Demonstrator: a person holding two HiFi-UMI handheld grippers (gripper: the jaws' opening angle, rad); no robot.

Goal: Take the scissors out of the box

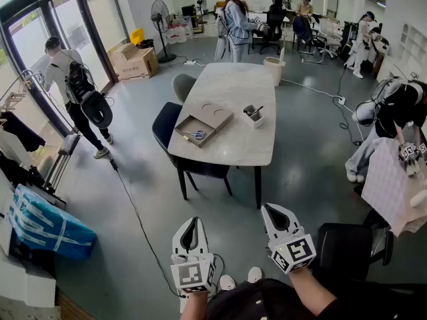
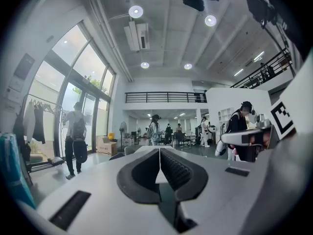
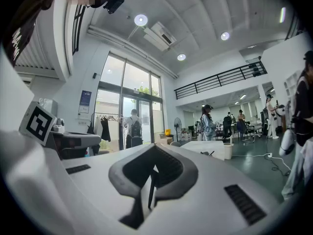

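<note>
A shallow open cardboard box [image 1: 202, 125] lies on the left side of the white marble table [image 1: 233, 92]. Blue-handled scissors [image 1: 195, 135] rest inside its near half. Both grippers are held low in front of me, well short of the table and over the grey floor. My left gripper [image 1: 192, 221] has its jaws closed together with nothing between them, and so does my right gripper [image 1: 270, 210]. In the left gripper view the left gripper [image 2: 159, 152] points at the distant table; in the right gripper view the right gripper [image 3: 155, 149] does too. The scissors are hidden in both gripper views.
A small white pen holder [image 1: 253, 115] stands right of the box. A dark blue chair [image 1: 175, 133] sits at the table's left, a grey one [image 1: 184, 84] behind it. A cable [image 1: 137, 219] runs across the floor. A person [image 1: 75, 89] walks at left; others stand behind the table.
</note>
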